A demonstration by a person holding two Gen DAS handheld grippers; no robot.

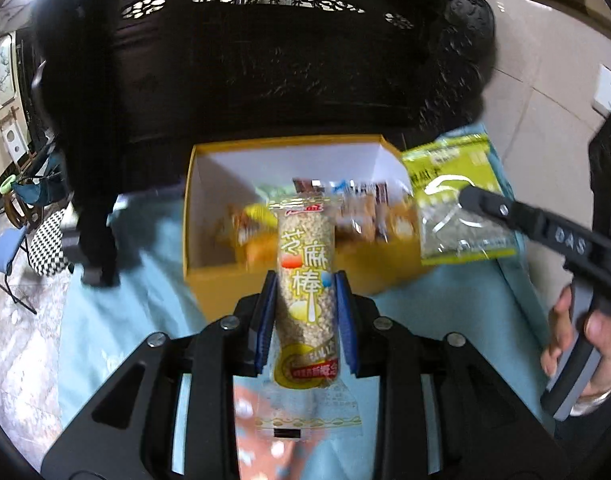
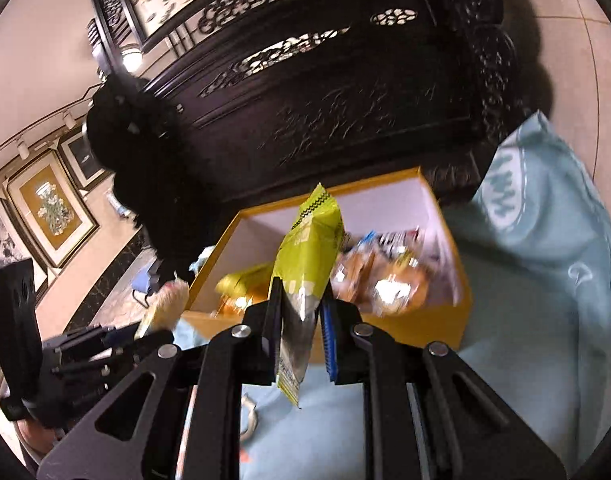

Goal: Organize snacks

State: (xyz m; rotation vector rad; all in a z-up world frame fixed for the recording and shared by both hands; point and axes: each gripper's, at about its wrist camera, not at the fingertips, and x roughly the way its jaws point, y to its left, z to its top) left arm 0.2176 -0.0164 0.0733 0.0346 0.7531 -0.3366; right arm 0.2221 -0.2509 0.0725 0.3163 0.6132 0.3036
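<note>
clamping sesame stick [image 1: 306,280], left hand-held gripper [image 1: 306,300] level; right hand-held gripper [image 2: 301,312] pinching green packet [image 2: 309,256] over yellow box [image 2: 445,320].

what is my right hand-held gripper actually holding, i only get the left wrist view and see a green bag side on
Observer: The right hand-held gripper is shut on a lime green snack bag, gripped near its lower end.
Operator: is the bag over the box
Observer: Yes, its top sits in front of the yellow box opening.
Operator: and my left one from there
Observer: The left hand-held gripper shows at far left, holding the sesame stick pack beside the box.
</note>
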